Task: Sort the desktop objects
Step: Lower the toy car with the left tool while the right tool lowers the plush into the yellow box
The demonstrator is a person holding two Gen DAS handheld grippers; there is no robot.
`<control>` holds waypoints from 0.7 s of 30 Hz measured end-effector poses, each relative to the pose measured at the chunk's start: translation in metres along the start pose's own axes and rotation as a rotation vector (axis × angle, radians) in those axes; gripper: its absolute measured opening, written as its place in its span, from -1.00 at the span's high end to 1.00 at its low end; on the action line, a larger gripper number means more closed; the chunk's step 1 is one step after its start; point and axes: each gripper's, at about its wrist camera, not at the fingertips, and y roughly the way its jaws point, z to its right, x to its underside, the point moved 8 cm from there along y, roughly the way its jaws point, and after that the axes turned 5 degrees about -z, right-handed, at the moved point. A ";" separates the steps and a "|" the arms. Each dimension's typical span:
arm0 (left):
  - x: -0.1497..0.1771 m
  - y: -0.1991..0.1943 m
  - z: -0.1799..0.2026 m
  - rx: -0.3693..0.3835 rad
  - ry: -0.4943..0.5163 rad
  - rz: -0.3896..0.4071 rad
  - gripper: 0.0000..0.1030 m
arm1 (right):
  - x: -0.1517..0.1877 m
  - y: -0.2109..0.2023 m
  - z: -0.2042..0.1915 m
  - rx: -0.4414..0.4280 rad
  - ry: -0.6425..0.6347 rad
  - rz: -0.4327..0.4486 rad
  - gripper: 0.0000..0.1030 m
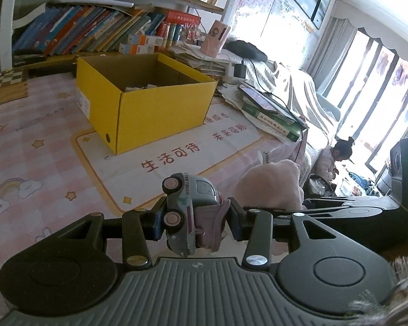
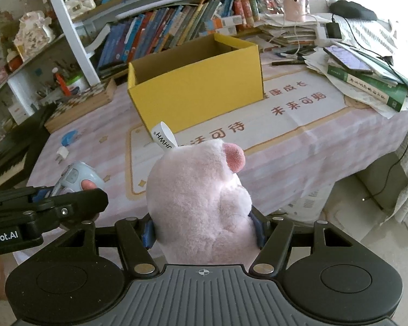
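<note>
My left hand-held gripper (image 1: 191, 218) is closed on a small grey toy truck (image 1: 186, 212), its pads pressing the truck's 2 sides. The truck lies turned on its side between the fingers, 2 pinkish wheels facing left in the left wrist view, lettering reading "FUN TRUCK" along its body, and a mauve part at its right.

My right hand-held gripper (image 2: 204, 231) is clamped around a pale pink plush toy (image 2: 201, 203), which fills the gap between the blue pads. The plush has a darker pink round patch near its top and a white sewn-in label sticking up.

Both toys are held above the near edge of the worktop (image 2: 299, 141), which wears a pink checked cloth with stars, rainbows and red Chinese characters. An open yellow cardboard box (image 1: 149, 103) stands further back on the cloth, well apart from both toys, with small items lying on its floor.

Behind the box runs a shelf of leaning books (image 1: 89, 30). To the right sit stacked papers, a green book (image 2: 367, 89) and a tablet with cables.
</note>
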 end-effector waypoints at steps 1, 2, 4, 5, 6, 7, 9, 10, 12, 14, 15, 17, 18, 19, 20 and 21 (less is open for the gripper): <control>-0.002 0.003 0.001 0.000 -0.001 -0.001 0.19 | -0.003 0.002 0.002 -0.001 -0.001 -0.004 -0.27; -0.005 0.007 0.002 0.001 -0.003 -0.004 0.19 | -0.005 0.003 0.005 -0.001 -0.003 -0.007 -0.27; -0.009 0.013 0.003 0.002 -0.003 -0.008 0.19 | -0.011 0.007 0.009 -0.002 -0.006 -0.011 -0.27; -0.012 0.017 0.005 0.003 -0.003 -0.010 0.19 | -0.014 0.009 0.012 -0.003 -0.008 -0.013 -0.27; -0.015 0.021 0.006 0.004 -0.003 -0.012 0.19 | -0.018 0.010 0.015 -0.003 -0.009 -0.015 -0.27; -0.018 0.025 0.008 0.005 -0.002 -0.014 0.19 | -0.021 0.012 0.018 -0.004 -0.010 -0.016 -0.27; -0.024 0.033 0.012 0.008 -0.001 -0.018 0.19 | -0.028 0.016 0.025 -0.005 -0.013 -0.018 -0.27; -0.027 0.037 0.013 0.009 0.000 -0.019 0.19 | -0.031 0.018 0.028 -0.005 -0.013 -0.019 -0.27; -0.034 0.046 0.015 0.009 -0.002 -0.020 0.19 | -0.038 0.021 0.034 -0.005 -0.014 -0.021 -0.27; -0.042 0.055 0.017 0.006 -0.006 -0.017 0.19 | -0.045 0.025 0.041 -0.005 -0.018 -0.025 -0.27; -0.045 0.058 0.018 0.005 -0.008 -0.016 0.19 | -0.049 0.027 0.045 -0.005 -0.020 -0.026 -0.27; -0.051 0.067 0.020 -0.002 -0.015 -0.011 0.19 | -0.056 0.031 0.052 -0.006 -0.026 -0.030 -0.27; -0.054 0.070 0.021 -0.005 -0.018 -0.010 0.19 | -0.060 0.033 0.054 -0.008 -0.030 -0.033 -0.27; -0.057 0.073 0.022 -0.008 -0.023 -0.008 0.19 | -0.064 0.035 0.058 -0.011 -0.036 -0.034 -0.27; -0.060 0.076 0.022 -0.013 -0.027 -0.006 0.19 | -0.068 0.037 0.060 -0.014 -0.042 -0.036 -0.27; -0.064 0.079 0.023 -0.018 -0.030 -0.002 0.19 | -0.072 0.039 0.063 -0.018 -0.047 -0.036 -0.27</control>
